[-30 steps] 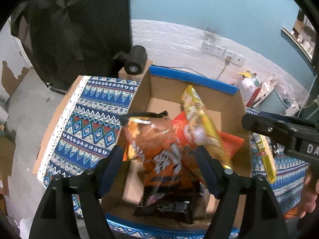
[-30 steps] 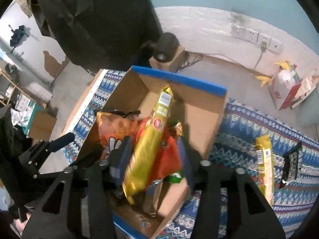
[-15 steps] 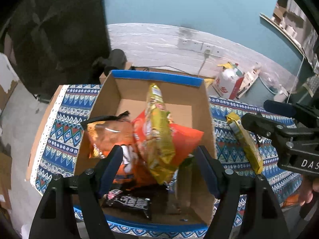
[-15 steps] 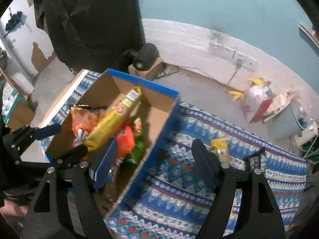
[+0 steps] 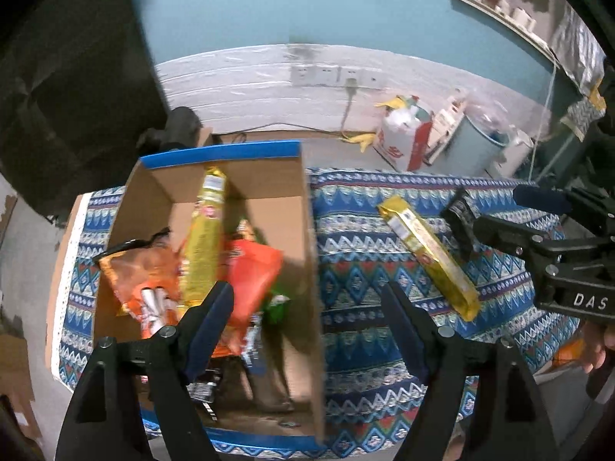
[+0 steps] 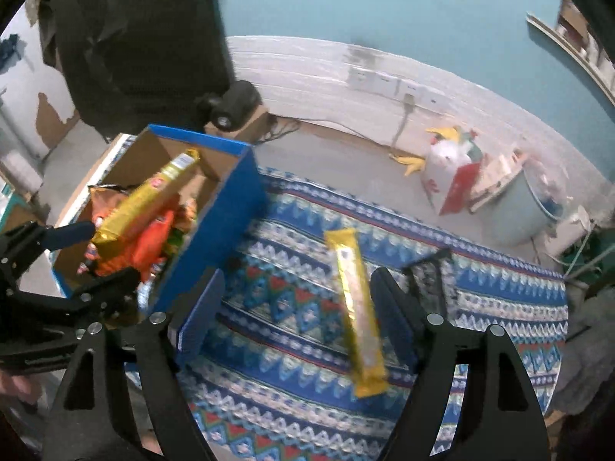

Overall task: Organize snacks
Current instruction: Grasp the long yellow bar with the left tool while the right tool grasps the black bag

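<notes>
A cardboard box (image 5: 307, 230) with blue outer walls (image 6: 215, 230) stands on the patterned cloth and holds several snacks: an orange chip bag (image 5: 146, 280), a long yellow pack (image 5: 203, 238) and a red-orange bag (image 5: 253, 272). A second long yellow pack (image 5: 426, 257) (image 6: 357, 307) lies on the cloth right of the box, with a black packet (image 5: 461, 223) (image 6: 430, 280) beside it. My left gripper (image 5: 307, 311) is open and empty above the box's right wall. My right gripper (image 6: 296, 299) is open and empty above the cloth, just left of the yellow pack.
The blue, white and red patterned cloth (image 6: 480, 307) covers the table. On the floor behind are a white and red bag (image 6: 449, 176), a grey bin (image 6: 515, 211) and a black device on a small carton (image 6: 234, 107). Wall sockets (image 5: 330, 75) sit above.
Both grippers have swung right, away from over the box toward the cloth. The right gripper let go of the yellow pack in the box and now hangs near the second yellow pack.
</notes>
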### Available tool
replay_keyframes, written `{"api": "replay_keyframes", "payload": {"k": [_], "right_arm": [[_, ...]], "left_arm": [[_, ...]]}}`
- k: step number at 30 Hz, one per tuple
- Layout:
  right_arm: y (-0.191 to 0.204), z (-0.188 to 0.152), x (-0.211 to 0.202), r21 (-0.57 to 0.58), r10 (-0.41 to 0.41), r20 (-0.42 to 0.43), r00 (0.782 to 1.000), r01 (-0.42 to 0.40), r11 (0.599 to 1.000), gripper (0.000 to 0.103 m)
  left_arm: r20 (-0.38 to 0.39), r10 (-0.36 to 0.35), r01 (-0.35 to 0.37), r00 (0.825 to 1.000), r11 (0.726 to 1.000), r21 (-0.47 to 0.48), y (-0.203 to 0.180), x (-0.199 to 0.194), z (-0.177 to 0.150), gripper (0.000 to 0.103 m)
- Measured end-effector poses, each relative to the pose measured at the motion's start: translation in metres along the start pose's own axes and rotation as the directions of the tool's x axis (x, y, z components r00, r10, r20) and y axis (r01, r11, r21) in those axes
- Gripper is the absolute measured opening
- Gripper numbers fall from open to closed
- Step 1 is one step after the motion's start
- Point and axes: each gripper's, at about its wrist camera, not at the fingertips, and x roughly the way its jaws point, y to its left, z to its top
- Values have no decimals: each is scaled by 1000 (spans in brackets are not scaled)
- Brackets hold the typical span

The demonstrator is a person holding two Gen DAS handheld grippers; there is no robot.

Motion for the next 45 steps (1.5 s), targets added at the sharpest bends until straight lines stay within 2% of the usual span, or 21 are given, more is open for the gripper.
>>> {"api": "replay_keyframes", "payload": {"k": [8,17,22,27,30,35,43,45], "right_arm": [[-56,-26,-3,70,-42,-22,999,44,997,78],[-107,-47,3,133,-69,-60,996,77,988,78],[-130,-47,22,135,-68,-103,992,82,988,78],[-145,-39,54,89,-58,-156,986,73,993,78],[-160,-38,75,113,-34,-185,982,56,992,78],[-181,-38,107,149,-21,-224,974,56,987,78],[-194,-45,133,118,-2,-240,971,31,993,78],[-193,-46,135,101,6,-228,974,17,995,78]], "left_arm": [[-42,3,-1,999,998,55,-41,15,3,80],[-117,-22,26,993,999,35,-73,45,12,80],[-144,4,-1,990,1000,25,-84,73,24,80],[-171,19,-13,985,999,32,-95,105,39,80],[-192,10,-7,981,1000,15,-101,123,45,80],[-239,-37,28,970,999,-40,-110,153,51,80],[-323,-99,64,941,991,-118,-122,195,45,80],[-328,-123,82,937,987,-137,-124,201,42,83]]}}
